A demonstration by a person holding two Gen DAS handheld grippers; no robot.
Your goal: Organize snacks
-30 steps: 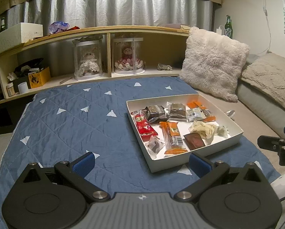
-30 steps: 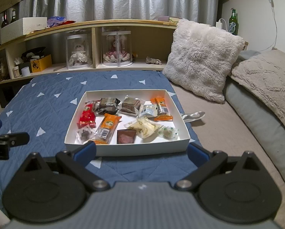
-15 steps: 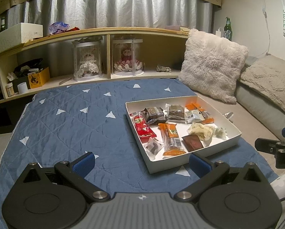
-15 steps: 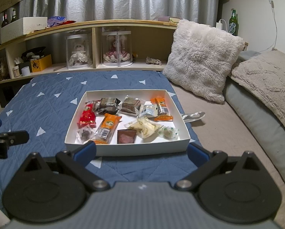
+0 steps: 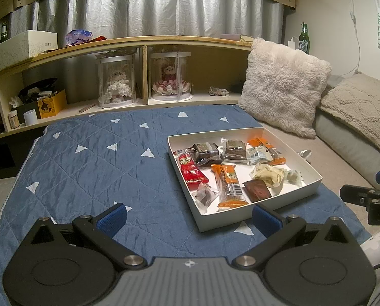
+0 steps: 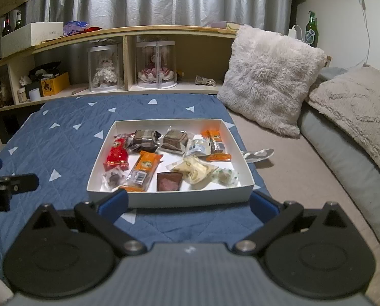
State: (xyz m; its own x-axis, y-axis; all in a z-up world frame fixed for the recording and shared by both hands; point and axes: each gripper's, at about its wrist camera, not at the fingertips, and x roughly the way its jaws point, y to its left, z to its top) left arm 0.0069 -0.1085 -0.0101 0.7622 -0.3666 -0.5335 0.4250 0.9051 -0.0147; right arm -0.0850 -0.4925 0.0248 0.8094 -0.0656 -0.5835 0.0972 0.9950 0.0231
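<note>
So here's where we're at: the white box (image 6: 169, 199) sits on the blue quilt (image 5: 88, 168) on the bed, and all the snacks we can see are already in it, loosely scattered, not lined up. There's a red packet (image 6: 117, 154) at the left, two dark brownie-type packs (image 6: 145, 137) along the far side, an orange bar (image 6: 144, 169) in the middle and another orange bar (image 6: 215, 144) far right, plus a pale crinkly wrapper (image 6: 193, 170) and a brown square (image 6: 169, 181) near the front. One silvery wrapper (image 6: 258, 154) lies outside, just beside the box's right wall, on the beige cover. Our left gripper (image 5: 188, 219) is spread wide with nothing in it, off to the near left of the box; the right gripper (image 6: 187, 202) is also spread wide and empty, squared up right in front of the box's near wall. What changed over the last second? Barely anything. The box slid a touch lower and rightward in the left camera, so that hand drifted a little, while the right view is basically frozen. No snack moved. Our read is that it fits either a sort about to start or one already wrapped up, and we honestly can't tell which.
</note>
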